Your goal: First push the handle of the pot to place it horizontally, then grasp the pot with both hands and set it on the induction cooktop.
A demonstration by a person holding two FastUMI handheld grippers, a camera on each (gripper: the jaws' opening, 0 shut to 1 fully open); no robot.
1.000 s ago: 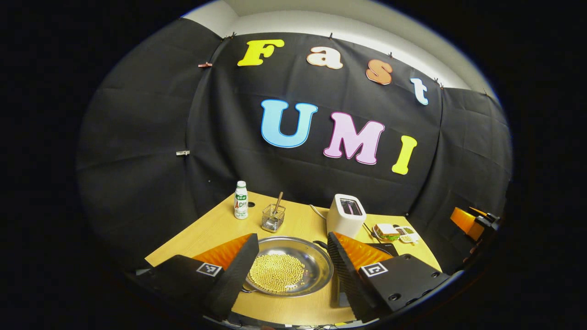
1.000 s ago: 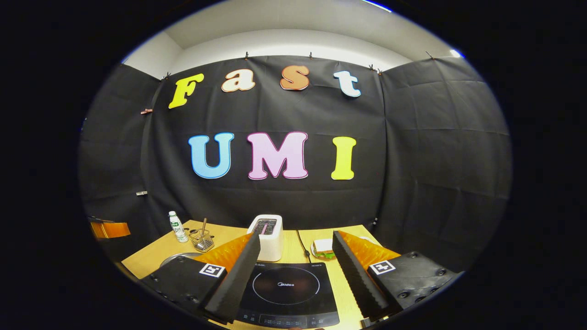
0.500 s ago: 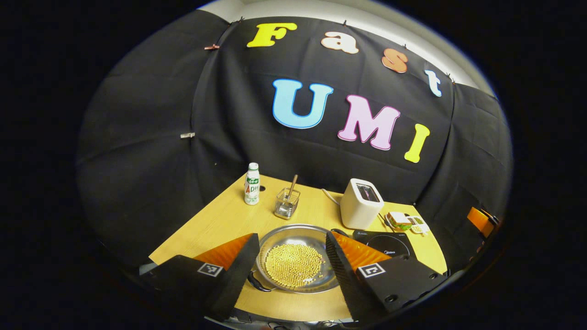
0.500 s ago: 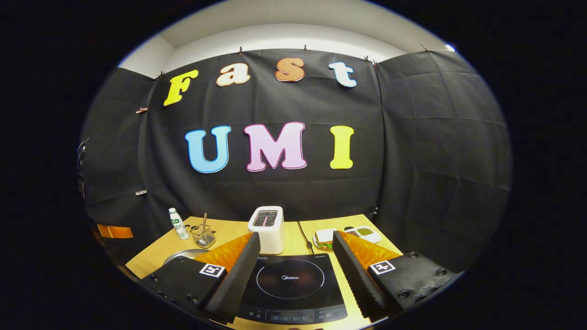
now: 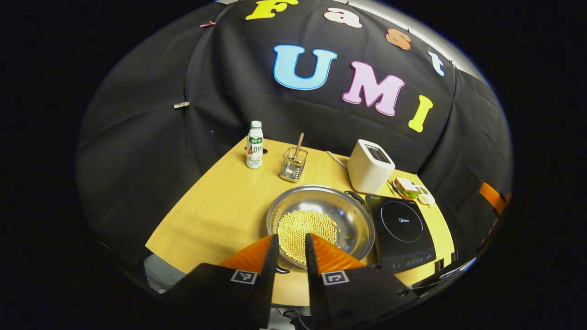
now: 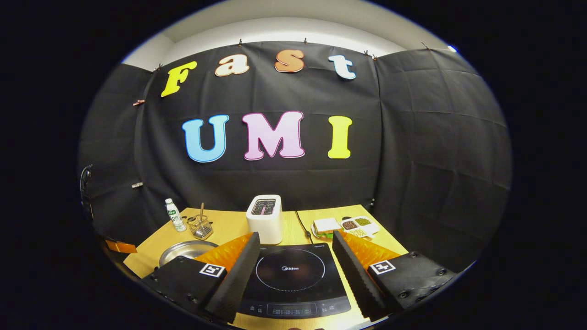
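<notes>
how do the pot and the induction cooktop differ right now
The pot is round, shiny metal and deep; the induction cooktop is a flat, dark slab with squared corners. The pot holds a heap of small yellow beans, while the induction cooktop's ring-marked top is bare. The left gripper, jaws nearly closed, sits at the pot's near rim; the right gripper, jaws wide, hangs over the induction cooktop. Both rest side by side on the wooden table.

Light wooden table (image 5: 220, 211), bearing steel pot (image 5: 351, 215) of yellow beans near front edge, black induction cooktop (image 5: 403, 229) just beside it, white toaster (image 5: 369, 166) behind, bottle (image 5: 255, 145), wire holder (image 5: 292, 164), sandwich plate (image 5: 405, 187), divided snack tray (image 6: 358, 225).
</notes>
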